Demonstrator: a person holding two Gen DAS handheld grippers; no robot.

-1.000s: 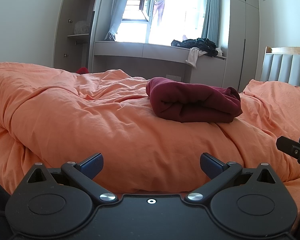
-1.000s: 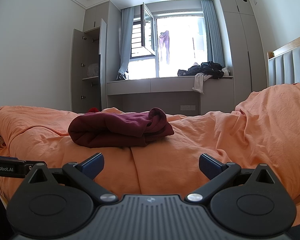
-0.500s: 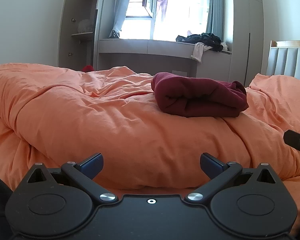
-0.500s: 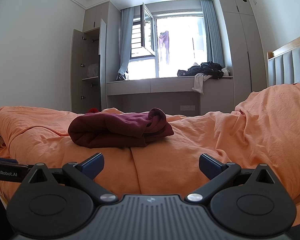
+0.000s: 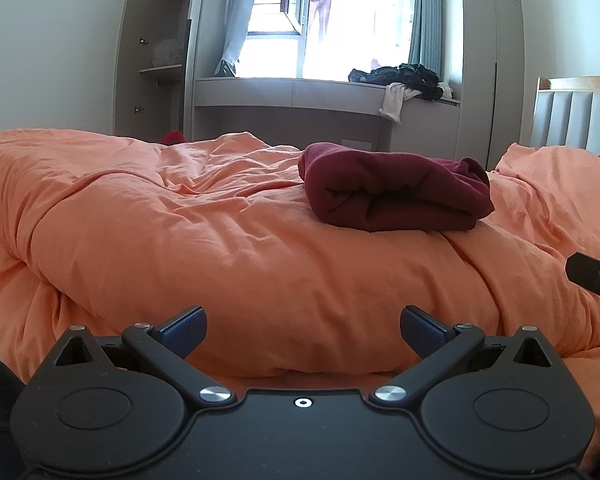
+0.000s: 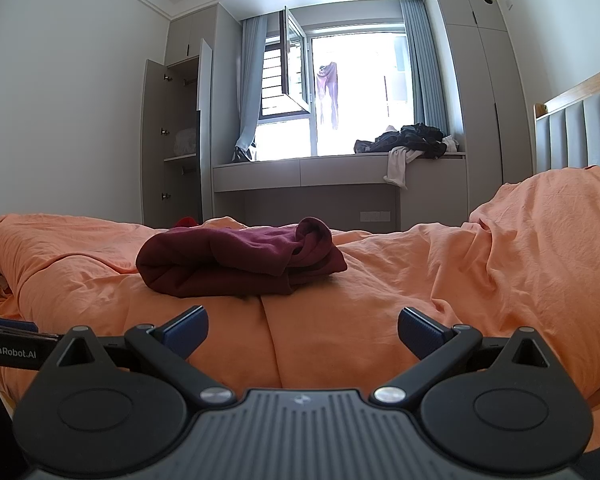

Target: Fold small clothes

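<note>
Left gripper [image 5: 302,330] has dipped and drawn a touch closer over the last second, so the folded maroon garment [image 5: 394,190] now sits higher and larger in its view; the right wrist view has hardly changed. Both grippers are pulled back from the cloth, low over the orange duvet [image 5: 180,240]. On the left one the jaws are spread wide, nothing between the blue pads [image 5: 182,326]. Right gripper [image 6: 302,328] is the same story: jaws apart, holding nothing. The garment lies in a thick folded bundle on the raised middle of the duvet, well apart from both grippers, one rolled end bunched up on its right side in the right wrist view. Beyond the bed, a window seat [image 6: 340,170] carries a heap of dark clothes [image 6: 410,140].
</note>
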